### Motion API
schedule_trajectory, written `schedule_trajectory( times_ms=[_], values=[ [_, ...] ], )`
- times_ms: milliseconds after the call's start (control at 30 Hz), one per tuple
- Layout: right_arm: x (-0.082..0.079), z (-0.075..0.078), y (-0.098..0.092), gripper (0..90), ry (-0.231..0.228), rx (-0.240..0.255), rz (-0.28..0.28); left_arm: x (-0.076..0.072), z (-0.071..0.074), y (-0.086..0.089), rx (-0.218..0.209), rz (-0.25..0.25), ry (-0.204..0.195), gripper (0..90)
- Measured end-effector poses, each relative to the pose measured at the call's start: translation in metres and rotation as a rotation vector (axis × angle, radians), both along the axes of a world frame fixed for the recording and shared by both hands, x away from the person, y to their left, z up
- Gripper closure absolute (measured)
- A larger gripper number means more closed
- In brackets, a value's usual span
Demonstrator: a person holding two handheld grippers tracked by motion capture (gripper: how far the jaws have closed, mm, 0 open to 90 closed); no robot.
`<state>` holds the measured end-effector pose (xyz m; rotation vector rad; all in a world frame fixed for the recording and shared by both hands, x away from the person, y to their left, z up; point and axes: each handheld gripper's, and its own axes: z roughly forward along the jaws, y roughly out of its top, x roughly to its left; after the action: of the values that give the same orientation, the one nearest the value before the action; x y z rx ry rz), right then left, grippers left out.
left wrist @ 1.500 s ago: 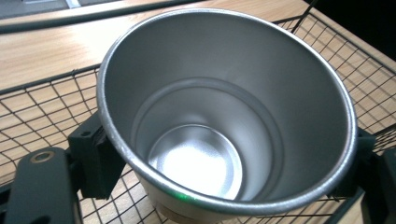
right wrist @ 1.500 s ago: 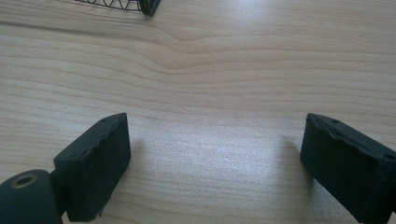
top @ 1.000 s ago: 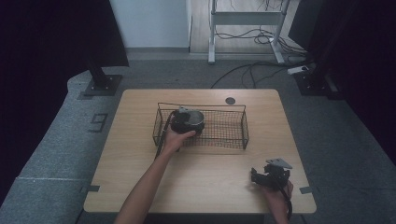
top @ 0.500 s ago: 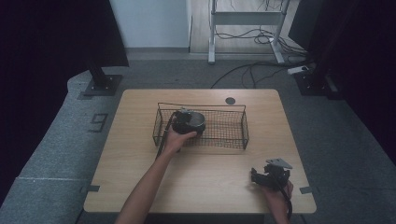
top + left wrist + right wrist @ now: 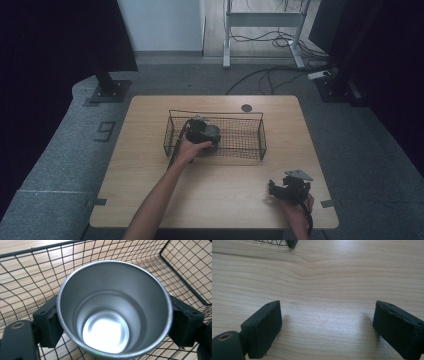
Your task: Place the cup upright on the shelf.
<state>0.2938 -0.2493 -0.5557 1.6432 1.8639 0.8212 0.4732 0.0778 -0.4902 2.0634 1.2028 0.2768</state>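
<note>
Left gripper (image 5: 206, 134), clamped on steel cup (image 5: 113, 307), has edged slightly toward 12 o'clock within wire basket (image 5: 250, 150). Right gripper (image 5: 329, 330): jaws spread wide, empty, over table (image 5: 337, 277) at 5 o'clock. No legible writing.

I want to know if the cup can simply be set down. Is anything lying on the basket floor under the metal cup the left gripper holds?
Nothing visible. The left gripper clamps the metal cup inside the wire basket, and the mesh around it looks bare; the patch directly beneath the cup is hidden.

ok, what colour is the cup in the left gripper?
Plain silver, bare metal cup; clearest in the left gripper view.
</note>
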Motion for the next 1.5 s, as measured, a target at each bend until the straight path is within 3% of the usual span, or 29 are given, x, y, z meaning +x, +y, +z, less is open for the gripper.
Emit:
schedule_trajectory(
  times_ms=[467, 600, 800, 1033, 1233, 1333, 1500],
  values=[
    [0.000, 0.000, 0.000, 8.3, 0.000, 0.000, 0.000, -0.001, 0.000, -0.002, 0.021, -0.002, -0.006, 14.9],
    [0.000, 0.000, 0.000, 8.3, 0.000, 0.000, 0.000, -0.004, 0.000, -0.002, 0.026, 0.004, -0.024, 14.0],
    [0.000, 0.000, 0.000, 8.3, 0.000, 0.000, 0.000, -0.007, 0.009, -0.001, 0.002, 0.002, -0.048, 6.8],
    [0.000, 0.000, 0.000, 8.3, 0.000, 0.000, 0.000, -0.012, 0.018, 0.004, -0.018, 0.008, -0.066, 5.9],
    [0.000, 0.000, 0.000, 8.3, 0.000, 0.000, 0.000, -0.023, 0.032, 0.011, -0.047, 0.000, -0.111, 6.4],
    [0.000, 0.000, 0.000, 8.3, 0.000, 0.000, 0.000, -0.033, 0.038, 0.017, -0.088, -0.011, -0.136, 7.2],
    [0.000, 0.000, 0.000, 8.3, 0.000, 0.000, 0.000, -0.052, 0.039, 0.028, -0.125, -0.025, -0.156, 8.6]
  ],
)
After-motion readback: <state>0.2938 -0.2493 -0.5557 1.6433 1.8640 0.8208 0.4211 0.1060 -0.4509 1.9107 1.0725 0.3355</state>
